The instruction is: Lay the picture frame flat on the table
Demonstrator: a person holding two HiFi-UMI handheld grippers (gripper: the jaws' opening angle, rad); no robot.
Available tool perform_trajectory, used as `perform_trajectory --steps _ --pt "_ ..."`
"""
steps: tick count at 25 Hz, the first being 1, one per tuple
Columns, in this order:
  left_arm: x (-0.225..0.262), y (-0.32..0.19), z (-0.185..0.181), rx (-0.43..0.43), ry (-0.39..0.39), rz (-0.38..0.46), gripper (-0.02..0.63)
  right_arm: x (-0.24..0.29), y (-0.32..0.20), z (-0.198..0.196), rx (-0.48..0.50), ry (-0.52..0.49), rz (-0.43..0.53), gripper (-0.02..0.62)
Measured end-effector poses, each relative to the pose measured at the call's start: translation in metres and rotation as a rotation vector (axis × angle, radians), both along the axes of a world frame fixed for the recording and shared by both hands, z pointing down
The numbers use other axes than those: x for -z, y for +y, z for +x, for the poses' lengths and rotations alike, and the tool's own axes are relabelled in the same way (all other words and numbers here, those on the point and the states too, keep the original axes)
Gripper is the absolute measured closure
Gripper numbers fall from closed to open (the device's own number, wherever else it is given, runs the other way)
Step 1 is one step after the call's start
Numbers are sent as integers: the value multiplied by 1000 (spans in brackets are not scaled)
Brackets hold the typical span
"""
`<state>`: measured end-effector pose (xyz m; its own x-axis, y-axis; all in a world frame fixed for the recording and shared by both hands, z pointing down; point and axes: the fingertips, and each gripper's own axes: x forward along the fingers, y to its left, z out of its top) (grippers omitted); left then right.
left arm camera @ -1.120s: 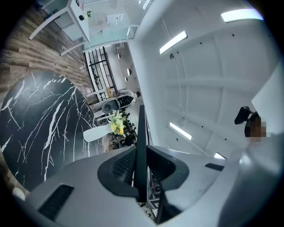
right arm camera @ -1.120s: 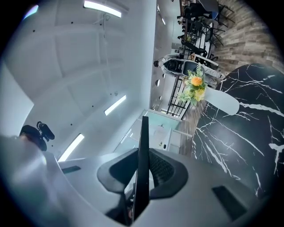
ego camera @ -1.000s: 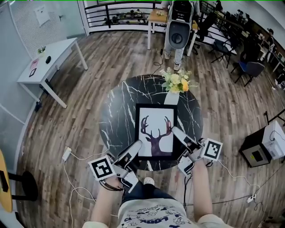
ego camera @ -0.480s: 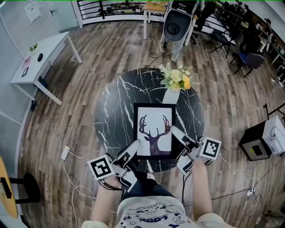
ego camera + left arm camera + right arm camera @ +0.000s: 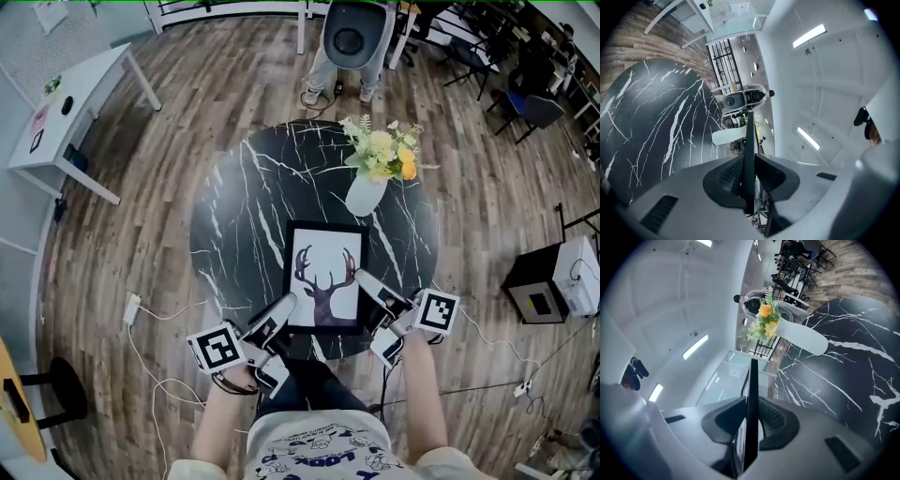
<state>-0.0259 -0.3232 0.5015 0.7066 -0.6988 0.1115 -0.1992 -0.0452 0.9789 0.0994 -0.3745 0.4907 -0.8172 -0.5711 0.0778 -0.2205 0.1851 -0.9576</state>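
Black picture frame (image 5: 324, 277) over the marble bench (image 5: 234, 225).
Clamped at its sides by left tool (image 5: 283, 307) and right tool (image 5: 362, 279); lower evenly, release once flat.

No wording can be read anywhere. The shirt (image 5: 317, 454) at the bottom edge of the head view carries printed lettering too small and distorted to make out. The cubes on the left gripper (image 5: 285, 306) and right gripper (image 5: 362, 277) show only black-and-white square patterns.

The vase (image 5: 365, 195) blocks the table (image 5: 234, 220) at far right; left free.
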Motion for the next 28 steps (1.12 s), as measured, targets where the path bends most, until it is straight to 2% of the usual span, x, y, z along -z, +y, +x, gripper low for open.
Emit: perform_trajectory --steps 7,13,17,20,24,28 --pt "-54 -5 -2 -19 13 -94 523 -57 -1 -4 4 54 -98 511" --pt "-111 -2 -11 -81 -130 -154 522 -111 3 -5 -9 84 -178 511" --pt "-147 1 -14 -96 -152 -227 522 -151 5 -5 3 119 -218 511" --pt "-171 2 -16 -103 -161 -268 520 -179 8 -3 3 211 -268 508" --pt "-197 0 -17 -118 -181 -308 518 -199 11 -11 -22 202 -343 503" --pt "-215 0 -15 -131 -212 -337 517 -221 15 -10 -14 239 -381 503"
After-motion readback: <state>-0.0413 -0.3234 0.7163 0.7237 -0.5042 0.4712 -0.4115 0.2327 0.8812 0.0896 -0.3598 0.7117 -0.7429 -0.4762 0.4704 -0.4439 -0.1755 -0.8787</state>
